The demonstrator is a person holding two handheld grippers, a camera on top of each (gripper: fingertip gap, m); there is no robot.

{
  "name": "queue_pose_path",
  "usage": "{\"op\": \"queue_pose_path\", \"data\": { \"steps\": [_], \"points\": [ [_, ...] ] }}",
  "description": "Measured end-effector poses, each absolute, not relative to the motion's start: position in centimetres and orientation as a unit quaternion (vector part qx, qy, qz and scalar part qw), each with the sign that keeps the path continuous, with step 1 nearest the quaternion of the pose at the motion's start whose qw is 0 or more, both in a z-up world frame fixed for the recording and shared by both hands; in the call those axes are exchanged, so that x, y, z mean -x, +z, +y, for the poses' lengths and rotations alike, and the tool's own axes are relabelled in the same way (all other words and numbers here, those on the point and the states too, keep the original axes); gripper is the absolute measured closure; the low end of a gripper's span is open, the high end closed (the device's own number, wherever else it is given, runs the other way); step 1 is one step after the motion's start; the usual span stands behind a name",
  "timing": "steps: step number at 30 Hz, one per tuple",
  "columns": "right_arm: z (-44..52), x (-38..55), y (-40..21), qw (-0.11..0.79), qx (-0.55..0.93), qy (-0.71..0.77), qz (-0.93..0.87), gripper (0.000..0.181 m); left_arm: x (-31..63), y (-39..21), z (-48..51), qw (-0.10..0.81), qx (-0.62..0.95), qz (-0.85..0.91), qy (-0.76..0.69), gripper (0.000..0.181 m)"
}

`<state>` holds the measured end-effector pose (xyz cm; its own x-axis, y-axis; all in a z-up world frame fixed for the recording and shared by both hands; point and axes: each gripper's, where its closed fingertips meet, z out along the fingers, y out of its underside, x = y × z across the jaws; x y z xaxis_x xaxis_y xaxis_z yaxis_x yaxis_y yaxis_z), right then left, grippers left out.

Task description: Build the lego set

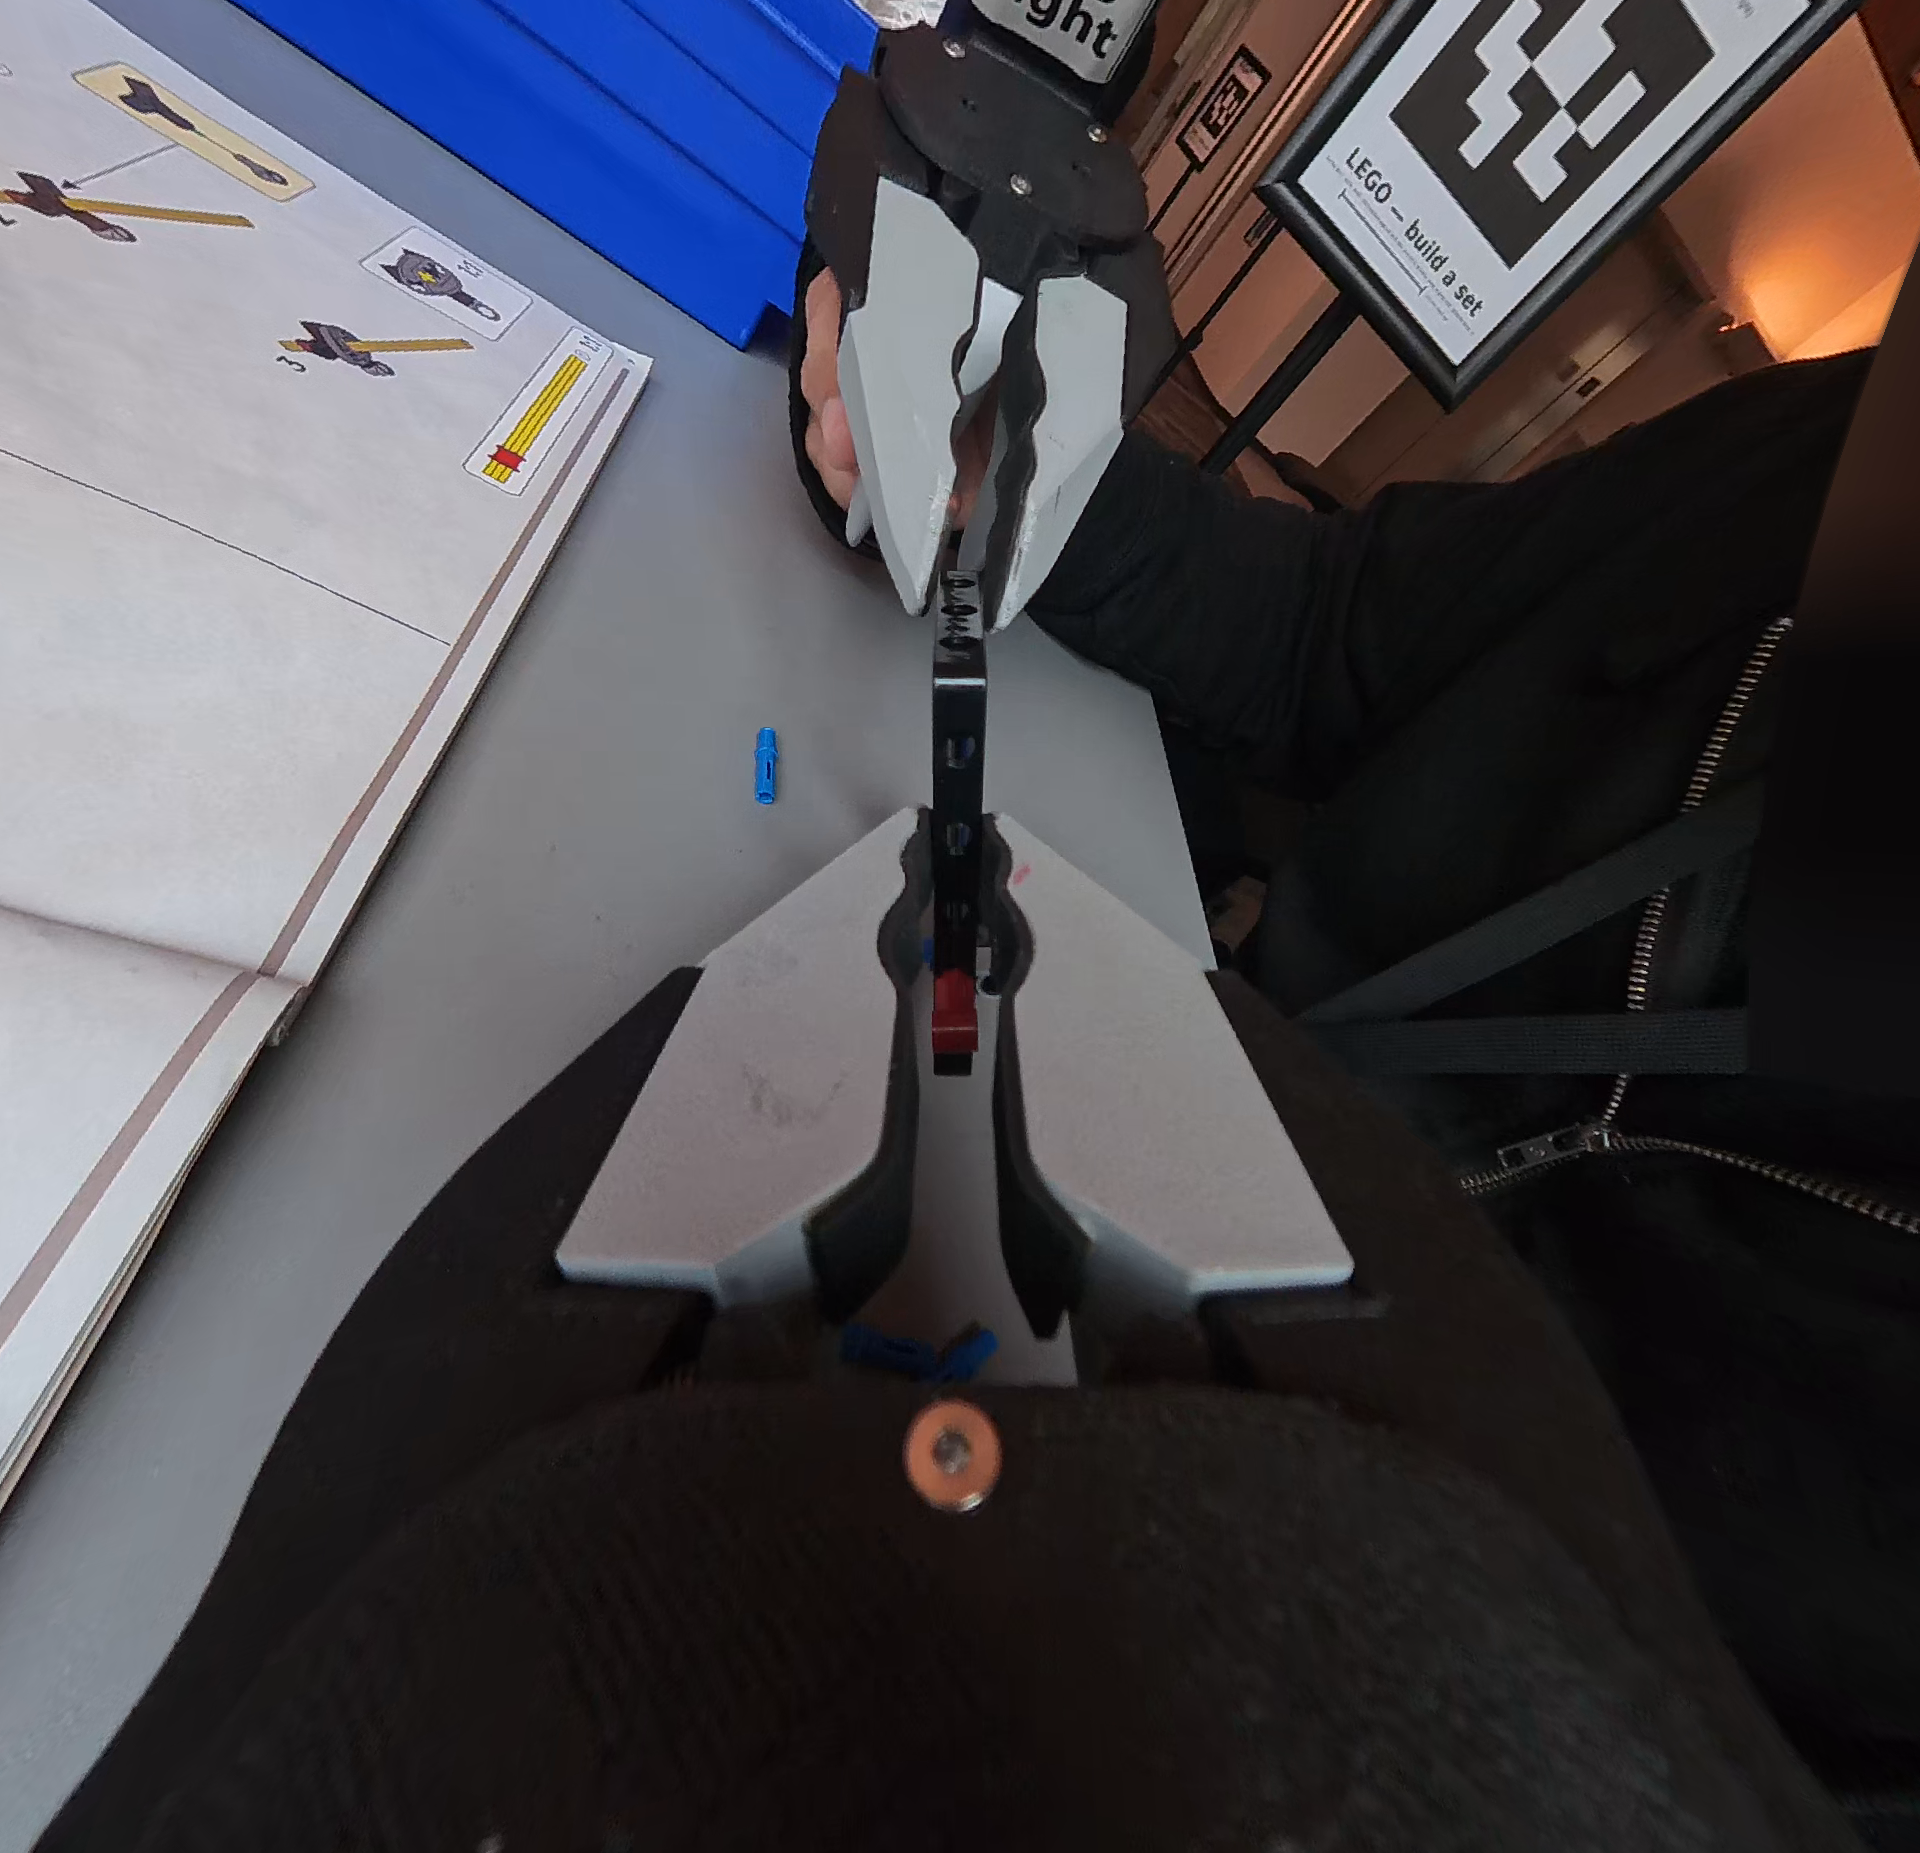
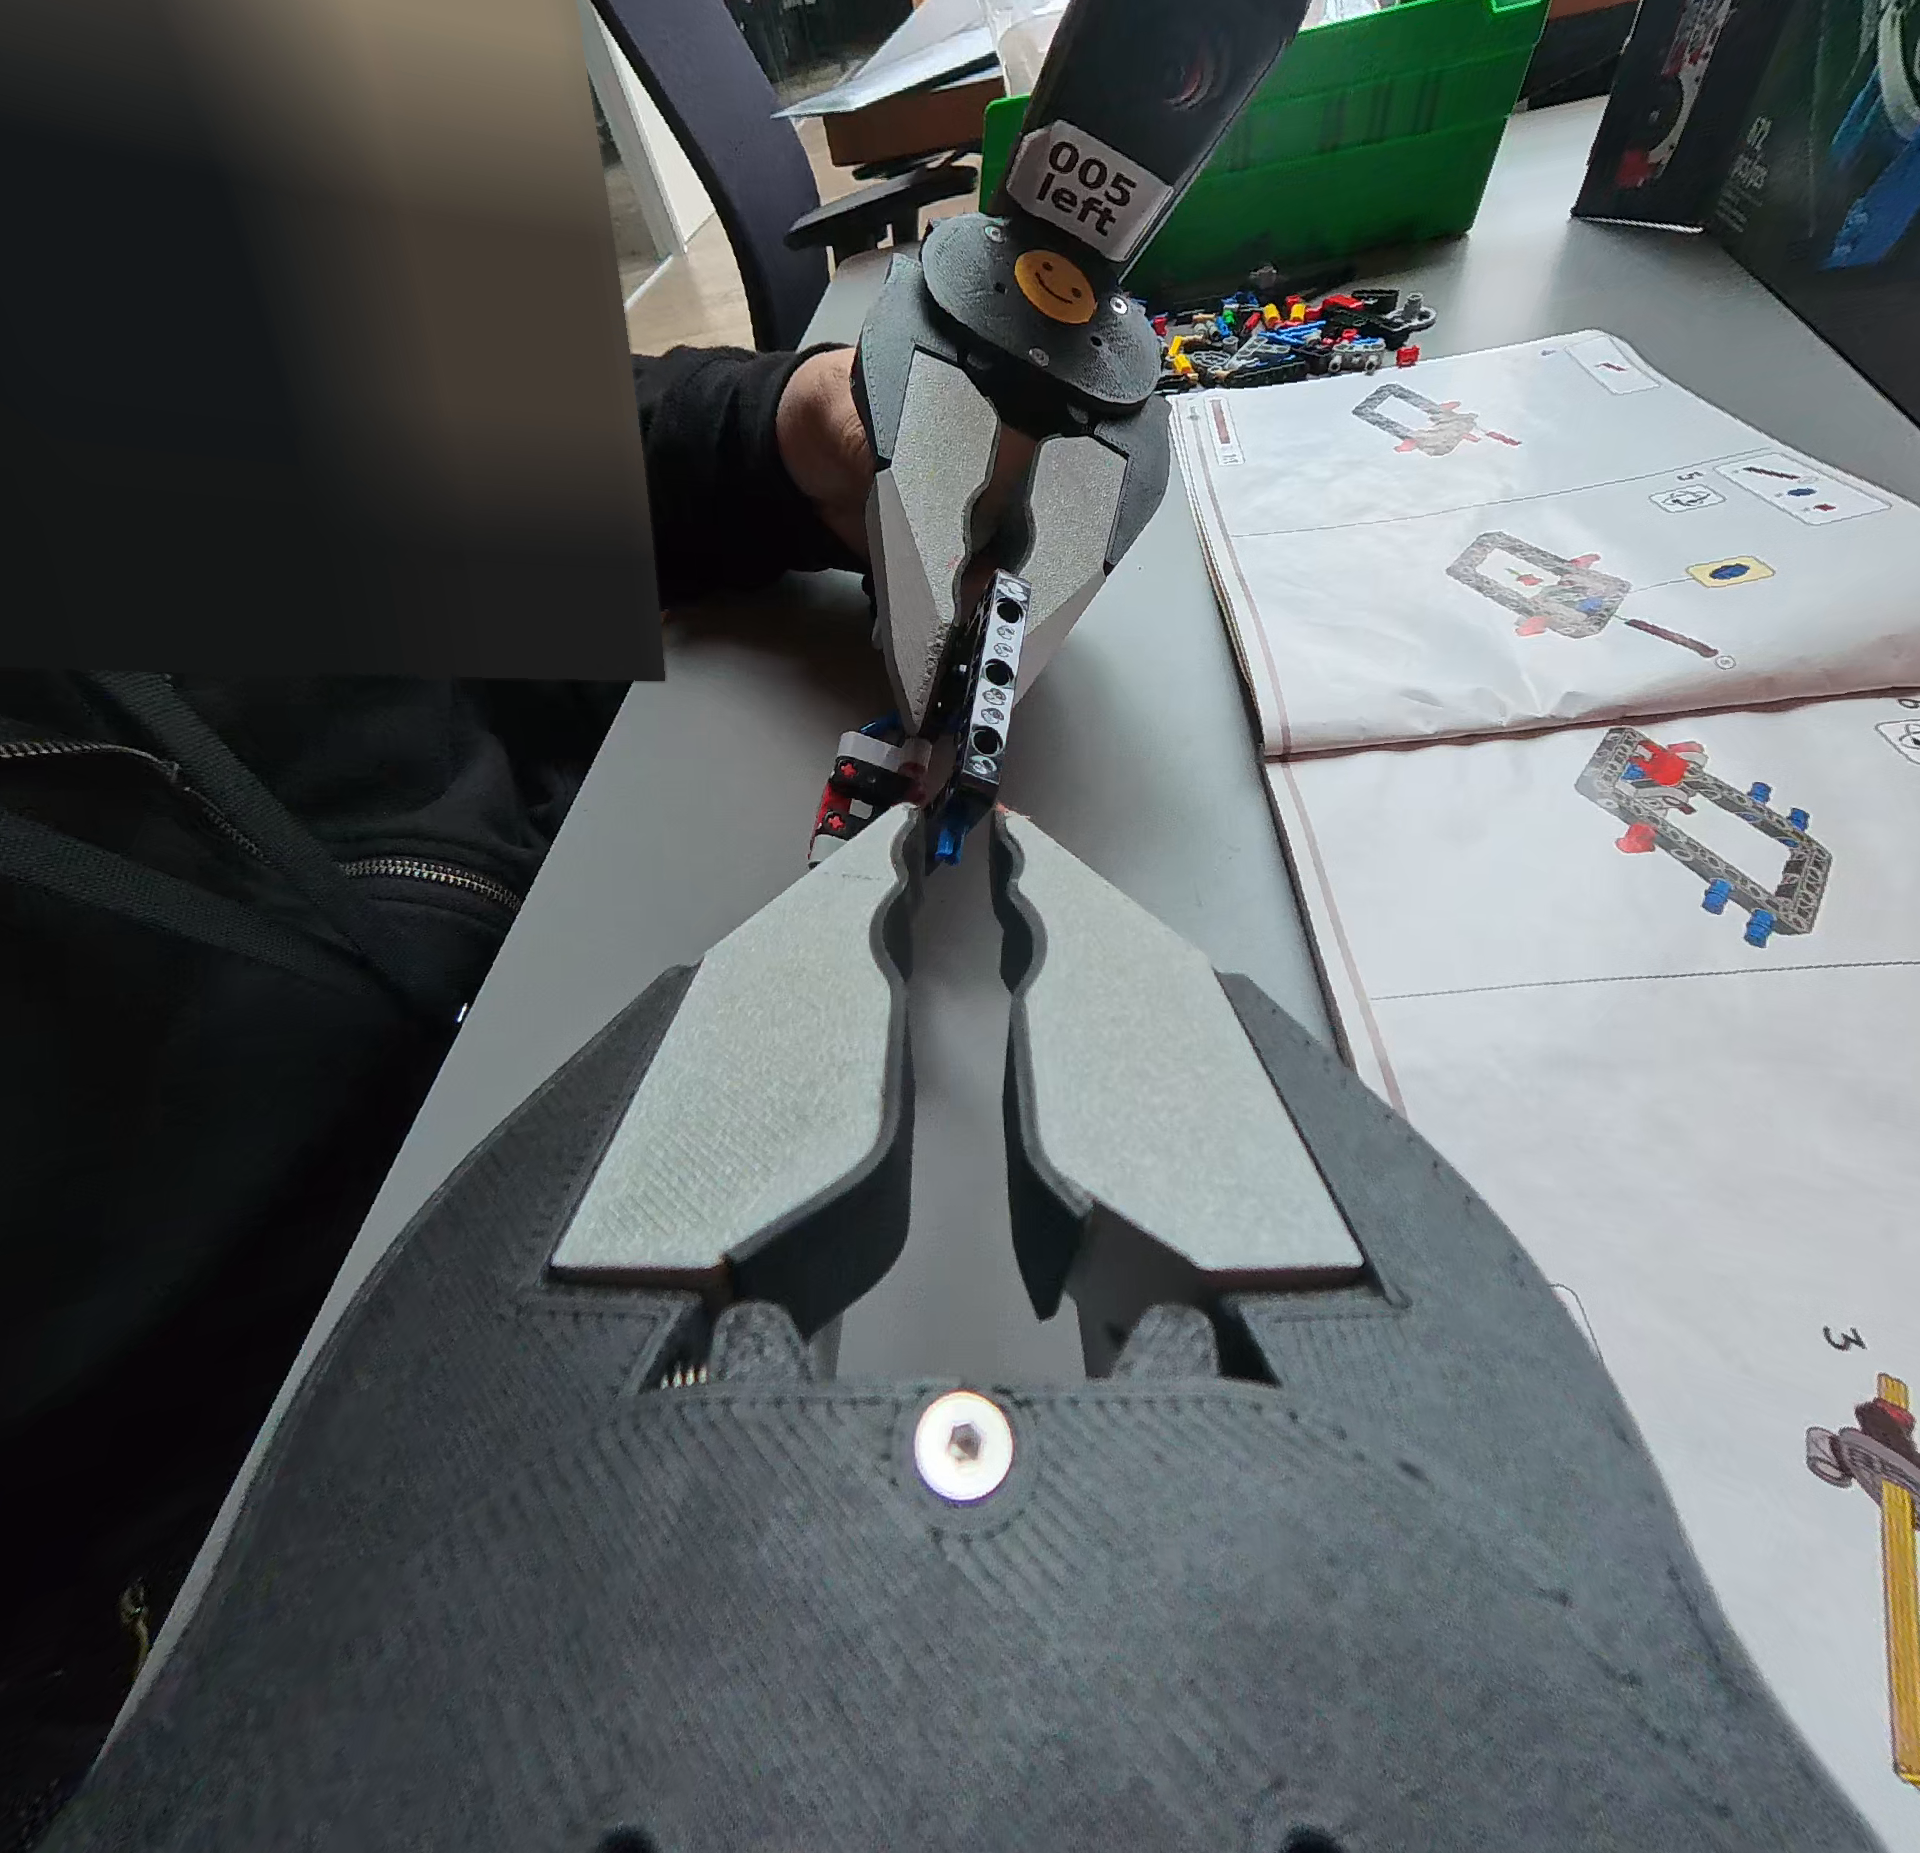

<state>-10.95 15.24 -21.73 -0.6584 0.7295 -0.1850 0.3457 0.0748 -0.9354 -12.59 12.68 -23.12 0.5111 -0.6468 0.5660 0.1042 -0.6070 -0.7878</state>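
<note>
The left claw (image 1: 954, 827) pinches the black frame (image 1: 958, 733) edge-on above the counter (image 1: 623, 660). The right claw (image 2: 954, 837) nips the frame's far end, its fingers narrow. The frame looks light, stiff and slick; I'd grip its flat sides, since pins may pop loose.

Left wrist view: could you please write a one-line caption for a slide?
Left gripper and right gripper hold a black beam assembly over the table, beside a loose blue pin.
</note>
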Motion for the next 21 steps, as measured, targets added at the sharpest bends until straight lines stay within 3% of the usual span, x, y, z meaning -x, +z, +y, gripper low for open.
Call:
{"op": "queue_pose_path", "data": {
  "steps": [21],
  "points": [
    [15.04, 10.93, -22.01, 0.164, 0.376, 0.564, -0.717, 0.173, 12.56, -23.18, 12.67, 0.407, 0.77, 0.179, -0.457, 0.176]
  ]
}}
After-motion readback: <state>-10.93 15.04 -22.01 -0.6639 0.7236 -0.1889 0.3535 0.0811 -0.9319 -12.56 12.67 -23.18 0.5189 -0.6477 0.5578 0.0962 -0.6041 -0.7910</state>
